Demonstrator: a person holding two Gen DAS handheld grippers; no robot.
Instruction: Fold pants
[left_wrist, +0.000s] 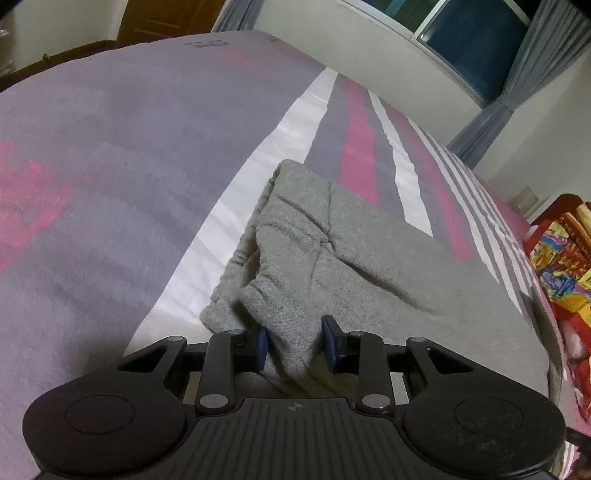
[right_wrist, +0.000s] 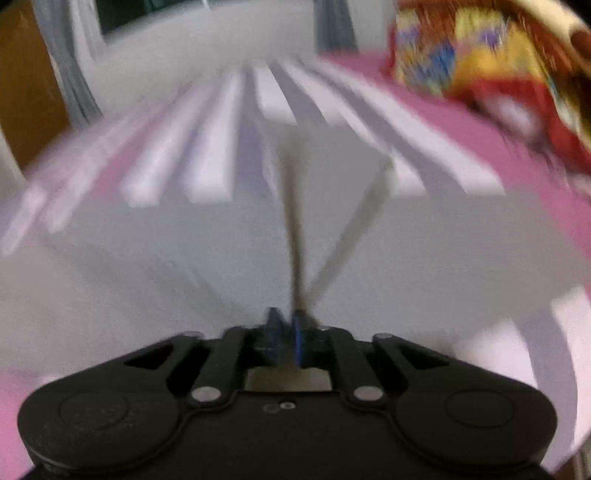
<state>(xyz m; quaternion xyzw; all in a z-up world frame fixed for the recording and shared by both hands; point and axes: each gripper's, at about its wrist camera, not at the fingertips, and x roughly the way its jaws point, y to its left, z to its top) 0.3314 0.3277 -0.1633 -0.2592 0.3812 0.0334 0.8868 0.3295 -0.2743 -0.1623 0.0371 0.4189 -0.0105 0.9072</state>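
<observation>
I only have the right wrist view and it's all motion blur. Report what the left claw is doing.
Observer: The left claw is closed on a bunched fold of the grey pants, near their gathered edge.
Operator: Give me the pants' layout.
Observer: They lie doubled over in layers, with creases running through the middle.
Operator: Say what they rest on along the left side.
Observer: Their left edge lies along the broad white stripe of the bedspread.
</observation>
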